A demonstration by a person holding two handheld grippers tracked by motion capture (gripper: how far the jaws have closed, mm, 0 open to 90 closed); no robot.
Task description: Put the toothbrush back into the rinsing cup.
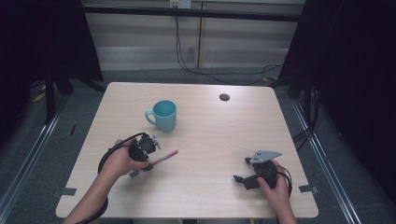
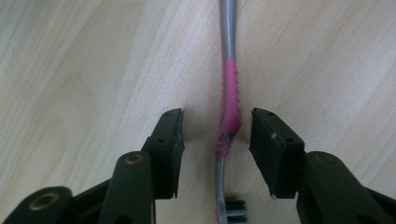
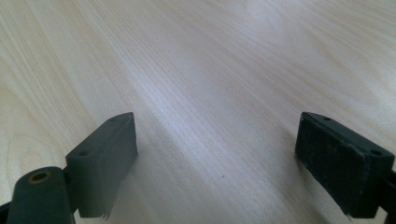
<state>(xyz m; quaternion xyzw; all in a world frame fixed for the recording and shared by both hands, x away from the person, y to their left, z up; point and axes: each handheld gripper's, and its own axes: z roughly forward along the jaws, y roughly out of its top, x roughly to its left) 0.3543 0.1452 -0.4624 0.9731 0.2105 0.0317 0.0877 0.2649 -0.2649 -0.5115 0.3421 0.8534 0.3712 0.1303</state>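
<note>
We can read no text, label, brand, number or sign in these pictures. The surfaces we see carry no writing that is legible to us at this sharpness.

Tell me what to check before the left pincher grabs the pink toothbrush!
1. Toothbrush sits between the left gripper's jaws: ok, it runs straight up the gap.
2. Jaws open wide enough: ok, there is space on both sides, though the brush lies nearer the one jaw.
3. Jaws line up with the pink grip part: ok, the pads flank its lower end.
4. Jaws low enough to catch the brush on the table: cannot tell from these views.
5. Nothing crowding the grab: ok, the teal mug stands apart, farther back.
6. Right gripper out of the way: ok, it is open over bare wood on the other side.
</note>
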